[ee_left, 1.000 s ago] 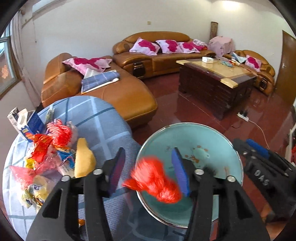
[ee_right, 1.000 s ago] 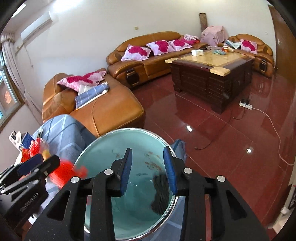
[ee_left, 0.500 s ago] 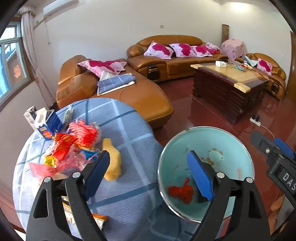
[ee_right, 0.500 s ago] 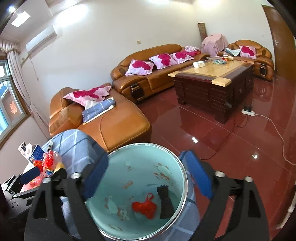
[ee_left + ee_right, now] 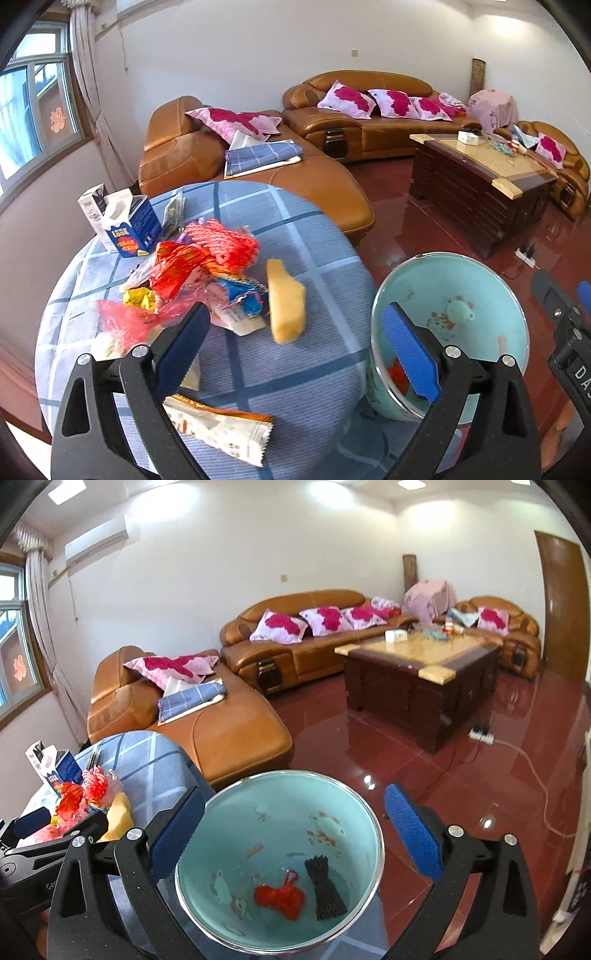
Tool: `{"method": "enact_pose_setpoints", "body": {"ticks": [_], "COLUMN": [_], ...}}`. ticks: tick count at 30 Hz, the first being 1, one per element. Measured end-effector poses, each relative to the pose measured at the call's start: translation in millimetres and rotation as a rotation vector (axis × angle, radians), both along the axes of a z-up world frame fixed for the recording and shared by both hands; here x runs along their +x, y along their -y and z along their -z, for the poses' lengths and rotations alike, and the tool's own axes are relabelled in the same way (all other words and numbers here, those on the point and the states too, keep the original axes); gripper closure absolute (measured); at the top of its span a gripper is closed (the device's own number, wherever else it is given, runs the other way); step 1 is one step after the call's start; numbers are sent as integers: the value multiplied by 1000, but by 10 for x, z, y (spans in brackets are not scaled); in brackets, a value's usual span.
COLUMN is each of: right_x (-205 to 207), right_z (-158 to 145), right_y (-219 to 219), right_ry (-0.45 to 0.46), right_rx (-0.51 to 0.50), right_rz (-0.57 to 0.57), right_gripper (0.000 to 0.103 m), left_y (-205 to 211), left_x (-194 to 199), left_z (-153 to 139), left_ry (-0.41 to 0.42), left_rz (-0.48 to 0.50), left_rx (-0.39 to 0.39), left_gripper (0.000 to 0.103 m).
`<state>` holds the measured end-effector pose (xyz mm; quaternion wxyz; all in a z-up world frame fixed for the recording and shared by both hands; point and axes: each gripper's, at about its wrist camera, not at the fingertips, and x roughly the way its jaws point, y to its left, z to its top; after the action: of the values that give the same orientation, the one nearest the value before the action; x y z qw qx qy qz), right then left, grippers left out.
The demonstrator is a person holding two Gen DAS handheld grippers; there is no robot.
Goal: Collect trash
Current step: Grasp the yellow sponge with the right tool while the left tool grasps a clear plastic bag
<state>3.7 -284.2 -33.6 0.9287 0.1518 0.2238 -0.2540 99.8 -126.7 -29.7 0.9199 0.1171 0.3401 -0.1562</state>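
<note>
Left wrist view, from the left: a blue-and-white carton (image 5: 123,229) stands near the far-left rim of the round table (image 5: 321,258) with its blue checked cloth. Next comes the heap of wrappers (image 5: 192,273), red, pink and yellow, then a yellow sponge (image 5: 285,304) just beside it, with bare cloth between the sponge and the table's right edge. A torn white-and-orange wrapper (image 5: 218,428) lies close to the near edge. The left gripper (image 5: 295,350) hangs above this near part, its jaws having just been opening and now spread wide, nothing between them. Just off the right edge sits the teal basin (image 5: 480,295), lower than the tabletop.

In the right wrist view the right gripper (image 5: 295,834) is over the basin (image 5: 229,812), jaws likewise freshly opened and wide apart, straddling its rim without touching. Inside lie a red mesh net (image 5: 280,897) and, just right of it, a black mesh sleeve (image 5: 325,890). Rightwards, open red floor (image 5: 406,775) runs to the dark coffee table (image 5: 424,686); a power strip (image 5: 482,734) and a cord lie across it.
</note>
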Motion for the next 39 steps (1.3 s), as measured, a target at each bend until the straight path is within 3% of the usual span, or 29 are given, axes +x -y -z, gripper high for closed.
{"method": "enact_pose_setpoints", "body": {"ticks": [3,6,16,18,19,27,32,39], "right_x": [-25,23,343,410,456,770,995,1290], "right_z": [-2,14,-27,-30,-17,89,134,297], "right_y": [-24,-33,-564,-640,-688,-1025,-1212,-1380], "right_ry": [39,17,-49,-53,-64,-113,-140,-198], "right_rx": [41,82,-15,-18,-19,-23,-29,-20], "right_rz": [34,14,-105,-132,-152,-249,-294,-341], "right_gripper": [7,7,8,21,23,27,28,30], "left_y": [-93,-237,-776,-959,-1066,-1914,-2223,-2253], "left_x": [13,36,241,273,291,431,509,540], "left_z": [-23,-24,58,81,97,262,350,335], "left_ry": [5,1,-35,-42,-50,-79,-105,-89], "left_rz": [-12,-32,-126,-149,-163,-307,-360,-281], "left_rx": [-10,-28,-18,-24,-31,-41,-51,-78], "left_gripper": [7,7,6,6,6,7,7,7]}}
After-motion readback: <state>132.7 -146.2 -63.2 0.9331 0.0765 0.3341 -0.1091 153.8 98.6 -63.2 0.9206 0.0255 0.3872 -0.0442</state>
